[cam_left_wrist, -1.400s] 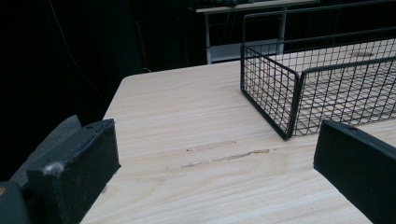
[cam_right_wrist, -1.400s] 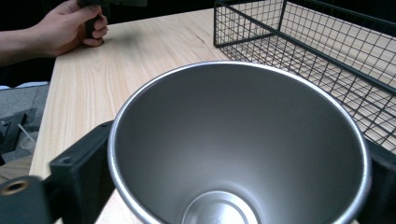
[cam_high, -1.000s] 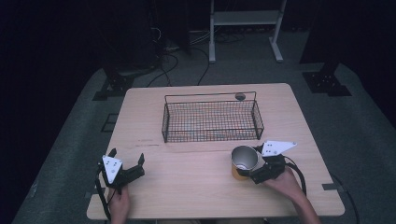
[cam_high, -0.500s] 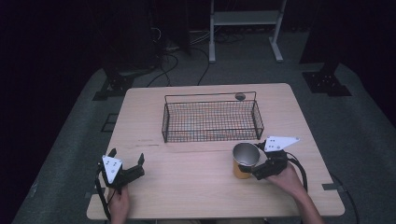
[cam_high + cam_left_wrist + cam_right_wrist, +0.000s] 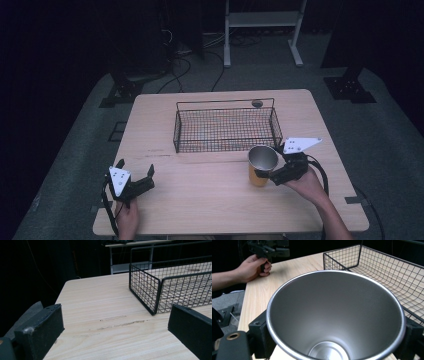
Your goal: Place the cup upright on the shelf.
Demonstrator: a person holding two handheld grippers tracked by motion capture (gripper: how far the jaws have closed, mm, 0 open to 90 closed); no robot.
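Two grippers flanked the wire basket (image 5: 224,125): the right gripper (image 5: 270,172) clasped a metal cup (image 5: 261,164) upright, just off the basket's near right corner, while the left gripper (image 5: 136,172) sat well off its near left corner, jaws spread and empty.

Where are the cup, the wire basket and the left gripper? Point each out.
cup (image 5: 259,175): high view, on its gold outer wall.
wire basket (image 5: 225,130): high view, on its mesh floor.
left gripper (image 5: 135,172): high view, midway between its open jaw tips.
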